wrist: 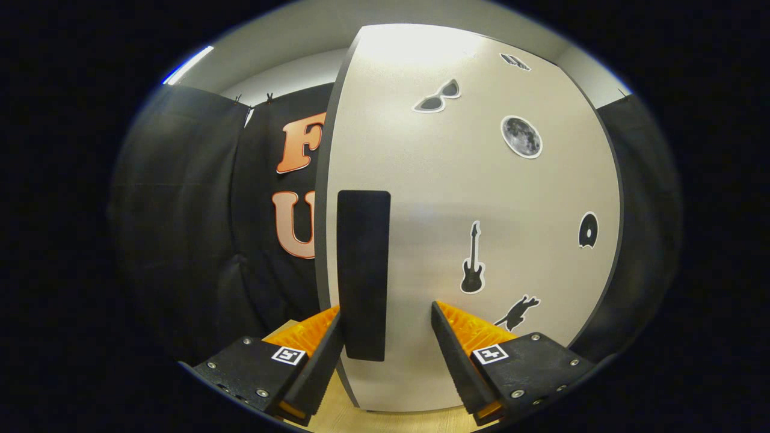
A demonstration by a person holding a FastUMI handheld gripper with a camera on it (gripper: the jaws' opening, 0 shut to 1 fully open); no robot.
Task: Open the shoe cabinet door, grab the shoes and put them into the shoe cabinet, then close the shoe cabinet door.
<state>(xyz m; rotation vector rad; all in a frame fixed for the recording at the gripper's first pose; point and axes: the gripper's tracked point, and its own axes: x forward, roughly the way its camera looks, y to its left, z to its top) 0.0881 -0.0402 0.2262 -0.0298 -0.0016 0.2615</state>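
The tool [387, 355] has its fingers apart on either side of the black handle [363, 273] near the left edge of the shoe cabinet door [481, 198], probably ready to grip it for moving the door.

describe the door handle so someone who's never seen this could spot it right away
Start at the big pale cabinet door ahead of the open gripper. Near its left edge is a tall black handle, its lower end between the fingers. Unlike the small stickers to its right, it is a plain dark upright bar.
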